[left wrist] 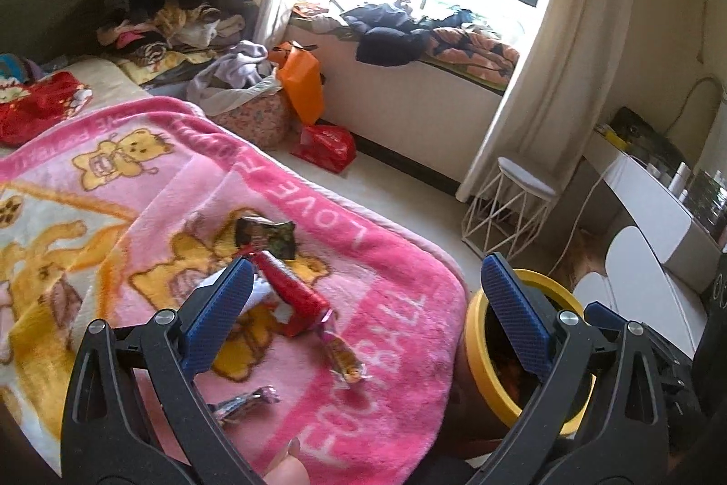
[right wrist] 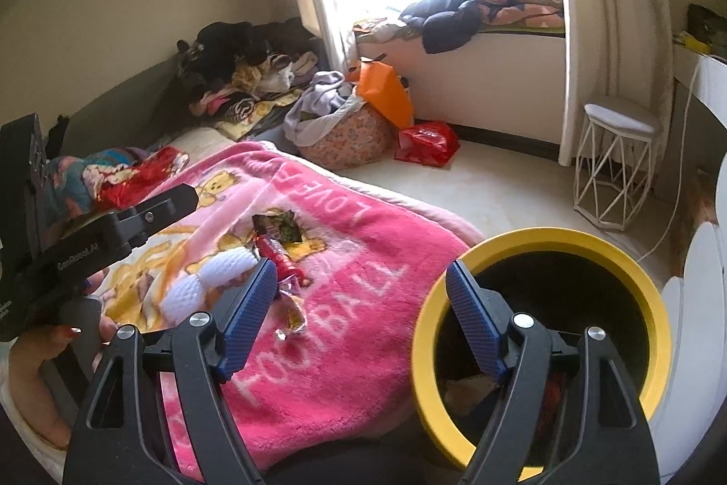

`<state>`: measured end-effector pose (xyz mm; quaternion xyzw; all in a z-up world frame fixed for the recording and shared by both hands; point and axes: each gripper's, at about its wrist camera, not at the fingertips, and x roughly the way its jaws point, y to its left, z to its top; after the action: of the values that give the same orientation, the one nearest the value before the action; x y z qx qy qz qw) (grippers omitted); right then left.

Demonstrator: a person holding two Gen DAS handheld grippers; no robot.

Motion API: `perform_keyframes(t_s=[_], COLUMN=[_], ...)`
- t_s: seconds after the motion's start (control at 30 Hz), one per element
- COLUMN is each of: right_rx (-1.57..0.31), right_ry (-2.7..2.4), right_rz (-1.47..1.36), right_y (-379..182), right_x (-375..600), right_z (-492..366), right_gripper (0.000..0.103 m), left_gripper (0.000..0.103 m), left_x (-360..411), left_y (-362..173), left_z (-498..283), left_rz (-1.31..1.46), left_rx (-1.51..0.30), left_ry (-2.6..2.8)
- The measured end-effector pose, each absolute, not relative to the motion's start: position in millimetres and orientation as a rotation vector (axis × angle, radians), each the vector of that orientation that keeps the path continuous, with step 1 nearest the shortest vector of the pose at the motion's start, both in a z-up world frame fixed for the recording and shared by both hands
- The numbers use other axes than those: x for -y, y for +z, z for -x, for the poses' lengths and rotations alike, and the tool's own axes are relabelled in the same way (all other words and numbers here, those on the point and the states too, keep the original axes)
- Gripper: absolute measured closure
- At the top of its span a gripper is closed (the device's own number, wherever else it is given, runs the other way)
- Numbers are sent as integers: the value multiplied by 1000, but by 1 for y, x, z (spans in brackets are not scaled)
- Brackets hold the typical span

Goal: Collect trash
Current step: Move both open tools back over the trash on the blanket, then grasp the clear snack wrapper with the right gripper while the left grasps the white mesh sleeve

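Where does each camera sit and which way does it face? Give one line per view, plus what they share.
Left wrist: rides the left gripper, looking down over the pink blanket with wrappers; a fingertip shows.
Right wrist: rides the right gripper, facing the yellow-rimmed bin; the left gripper and hand show.
Shared: blanket, bin, red wrapper, white stool, window.

Pink blanket (right wrist: 345, 303): white border lettering reads "FOOTBALL" along the near edge and "LOVE" along the side edge, seen upside down. Left gripper (right wrist: 113, 226) body: white print "GenRobot.AI". Wrapper print illegible.
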<state>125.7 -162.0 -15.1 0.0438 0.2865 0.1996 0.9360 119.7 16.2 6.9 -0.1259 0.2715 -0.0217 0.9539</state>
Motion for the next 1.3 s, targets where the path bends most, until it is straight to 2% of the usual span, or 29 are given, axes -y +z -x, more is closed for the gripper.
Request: perform_keyframes(t_s=[0.37, 0.73, 1.3], right_rx=[-625, -747, -925], right_ry=[480, 572, 602], right_rz=[-28, 23, 82], right_y=[-28, -66, -126], right_x=[119, 74, 34], right_z=[-146, -173, -205], right_gripper=[29, 29, 42], left_gripper=[10, 10, 11], left_x=[-62, -104, -130], left_y=[-7, -44, -100], left_z=[-116, -116, -121], left_rz=[285, 329, 383], left_rx=[-573, -663, -790], left_ry=[47, 136, 152])
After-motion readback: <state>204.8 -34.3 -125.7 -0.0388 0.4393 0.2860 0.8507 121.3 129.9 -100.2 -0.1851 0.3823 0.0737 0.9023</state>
